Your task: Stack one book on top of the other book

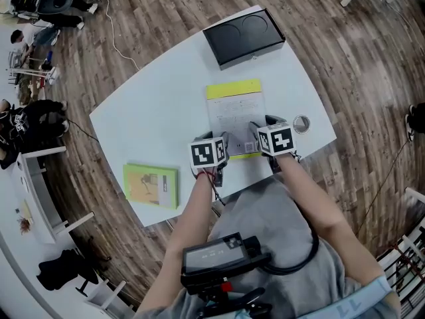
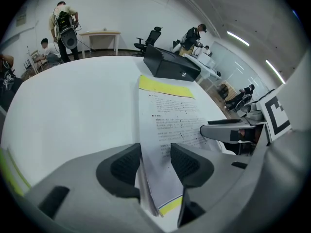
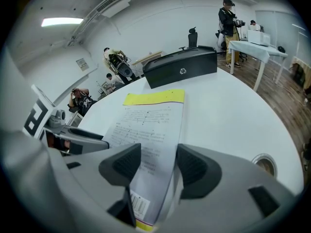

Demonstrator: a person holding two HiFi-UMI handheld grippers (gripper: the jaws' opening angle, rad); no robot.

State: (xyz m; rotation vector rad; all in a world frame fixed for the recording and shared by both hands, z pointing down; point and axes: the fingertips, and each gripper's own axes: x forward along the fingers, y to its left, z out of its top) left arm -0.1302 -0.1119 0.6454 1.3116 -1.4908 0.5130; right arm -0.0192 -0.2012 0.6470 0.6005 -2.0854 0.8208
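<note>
A white book with a yellow band (image 1: pixel 234 111) lies on the white table (image 1: pixel 153 111) in front of me. A green book (image 1: pixel 151 185) lies flat near the table's front left edge, well apart from both grippers. My left gripper (image 1: pixel 223 142) holds the white book's near left corner. In the left gripper view the white book (image 2: pixel 170 115) fills the gap of the left gripper (image 2: pixel 154 164), with both pads against it. My right gripper (image 1: pixel 257 129) holds the near right corner. In the right gripper view the white book (image 3: pixel 146 125) likewise sits pinched in the right gripper (image 3: pixel 159 166).
A black box (image 1: pixel 244 37) stands on the table just beyond the white book. A small round metal lid (image 1: pixel 301 123) lies to the right of my right gripper, near the table edge. People, chairs and desks stand around the room, off the table.
</note>
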